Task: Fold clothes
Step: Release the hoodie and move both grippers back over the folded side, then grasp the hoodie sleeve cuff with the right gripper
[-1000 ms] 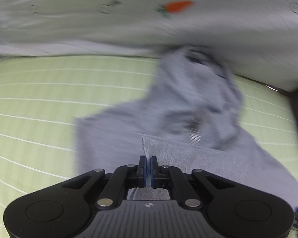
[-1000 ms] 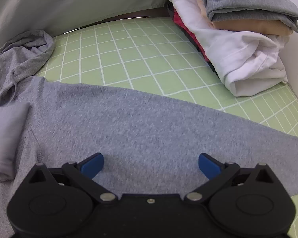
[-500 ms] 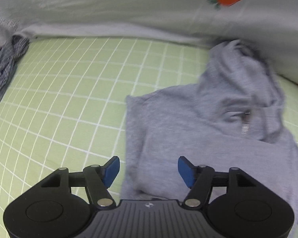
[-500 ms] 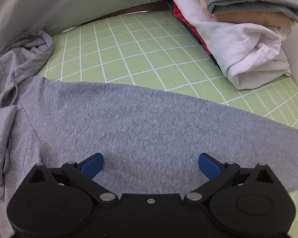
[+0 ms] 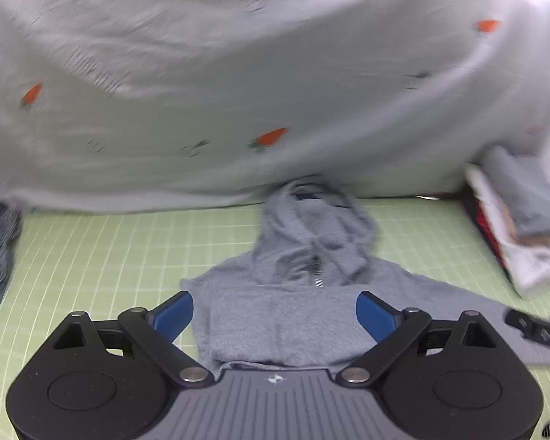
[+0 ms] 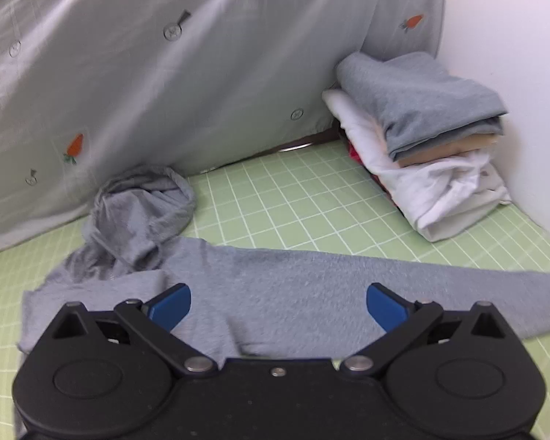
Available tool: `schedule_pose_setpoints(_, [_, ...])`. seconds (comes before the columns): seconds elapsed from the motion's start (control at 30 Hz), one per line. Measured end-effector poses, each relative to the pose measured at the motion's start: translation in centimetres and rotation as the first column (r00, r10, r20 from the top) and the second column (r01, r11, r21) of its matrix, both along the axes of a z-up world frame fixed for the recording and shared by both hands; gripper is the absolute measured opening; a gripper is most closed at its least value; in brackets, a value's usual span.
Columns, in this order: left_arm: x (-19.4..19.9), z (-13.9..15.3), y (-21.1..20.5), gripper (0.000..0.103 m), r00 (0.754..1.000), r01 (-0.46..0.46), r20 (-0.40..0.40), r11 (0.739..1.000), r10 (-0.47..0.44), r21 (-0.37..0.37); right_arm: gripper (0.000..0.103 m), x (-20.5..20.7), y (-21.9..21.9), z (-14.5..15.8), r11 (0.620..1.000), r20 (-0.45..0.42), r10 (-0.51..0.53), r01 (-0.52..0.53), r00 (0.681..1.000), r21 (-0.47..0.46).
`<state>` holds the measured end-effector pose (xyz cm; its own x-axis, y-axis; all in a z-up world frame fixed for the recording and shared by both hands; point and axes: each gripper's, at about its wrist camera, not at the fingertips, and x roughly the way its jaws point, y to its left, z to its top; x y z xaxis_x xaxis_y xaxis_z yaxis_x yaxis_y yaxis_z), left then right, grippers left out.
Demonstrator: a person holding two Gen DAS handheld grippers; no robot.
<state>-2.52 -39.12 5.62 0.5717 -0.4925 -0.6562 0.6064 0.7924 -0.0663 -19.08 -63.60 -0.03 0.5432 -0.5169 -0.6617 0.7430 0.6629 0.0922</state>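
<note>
While flat: one grey hoodie (image 6: 282, 293) | one folded stack (image 6: 421, 139) | one green mat (image 6: 293, 201)

Green gridded mat (image 6: 311, 198) covers the work surface; pale sheet with carrot print (image 6: 201, 73) hangs behind it; plain white wall (image 6: 513, 55) at right; lighting even.

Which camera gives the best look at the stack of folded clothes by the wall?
The right wrist view. There the stack of folded clothes is sharp and whole: a grey piece on top, then peach and white layers, on the green grid mat. In the left wrist view the stack sits blurred at the right edge.
</note>
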Motion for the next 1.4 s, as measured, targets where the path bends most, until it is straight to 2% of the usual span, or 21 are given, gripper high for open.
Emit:
schedule_pose_setpoints(0.17, [-1.6, 0.0, 0.3, 0.098, 0.995, 0.099, -0.003, 0.991, -0.1, -0.093, 0.103, -2.2, 2.9, 1.7, 0.999, 0.008, -0.038, 0.038, 0.999, -0.017])
schedule_pose_setpoints(0.33, [-4.5, 0.4, -1.1, 0.098, 0.99, 0.133, 0.071, 0.98, -0.124, -0.149, 0.103, -5.6, 3.7, 2.2, 0.998, 0.0, -0.035, 0.035, 0.999, -0.046])
schedule_pose_setpoints(0.47, [-7.4, 0.5, -3.5, 0.098, 0.99, 0.129, 0.076, 0.973, -0.117, -0.19, 0.103, -9.0, 0.8, 0.5, 0.997, 0.028, -0.076, 0.076, 0.997, -0.016])
schedule_pose_setpoints(0.53, [-9.0, 0.2, -5.3, 0.098, 0.993, 0.1, 0.086, 0.976, -0.085, -0.192, 0.103, -10.6, -1.7, -0.7, 0.997, 0.038, -0.078, 0.078, 0.996, 0.005])
schedule_pose_setpoints(0.63, [-11.1, -0.6, -8.6, 0.098, 0.997, 0.055, 0.066, 0.983, -0.044, -0.175, 0.103, -12.6, -5.6, -2.3, 0.998, 0.022, -0.06, 0.059, 0.998, 0.017])
schedule_pose_setpoints(0.77, [-12.6, -1.4, -12.6, 0.098, 0.994, 0.045, -0.094, 0.985, -0.061, -0.168, 0.103, -15.6, -11.6, -4.2, 0.998, -0.025, -0.028, 0.029, 0.999, 0.062])
schedule_pose_setpoints(0.83, [-13.5, -1.5, -14.5, 0.098, 0.992, 0.016, -0.12, 0.99, -0.032, -0.137, 0.103, -16.8, -14.6, -5.2, 0.994, -0.061, -0.064, 0.069, 0.996, 0.083])
schedule_pose_setpoints(0.9, [-14.4, -1.4, -16.0, 0.098, 0.995, -0.009, -0.104, 0.997, 0.0, -0.081, 0.103, -17.8, -17.4, -6.1, 0.99, -0.098, -0.105, 0.113, 0.99, 0.079])
schedule_pose_setpoints(0.97, [-15.2, -1.1, -17.2, 0.1, 0.996, 0.008, -0.084, 0.999, -0.01, -0.032, 0.103, -18.8, -19.8, -7.1, 0.987, -0.121, -0.145, 0.152, 0.982, 0.052])
schedule_pose_setpoints(1.13, [-16.1, -0.8, -18.4, 0.103, 0.998, -0.021, -0.061, 0.998, 0.025, 0.063, 0.103, -21.7, -25.3, -10.1, 0.961, -0.193, -0.268, 0.276, 0.944, 0.012])
schedule_pose_setpoints(1.23, [-16.3, -0.8, -18.5, 0.103, 0.996, -0.067, -0.06, 0.995, 0.072, 0.081, 0.103, -23.6, -27.5, -12.1, 0.945, -0.214, -0.306, 0.324, 0.928, 0.052])
schedule_pose_setpoints(1.4, [-16.8, -1.1, -18.2, 0.103, 0.986, -0.135, -0.084, 0.988, 0.141, 0.08, 0.103, -24.9, -28.5, -13.7, 0.946, -0.206, -0.286, 0.31, 0.936, 0.093])
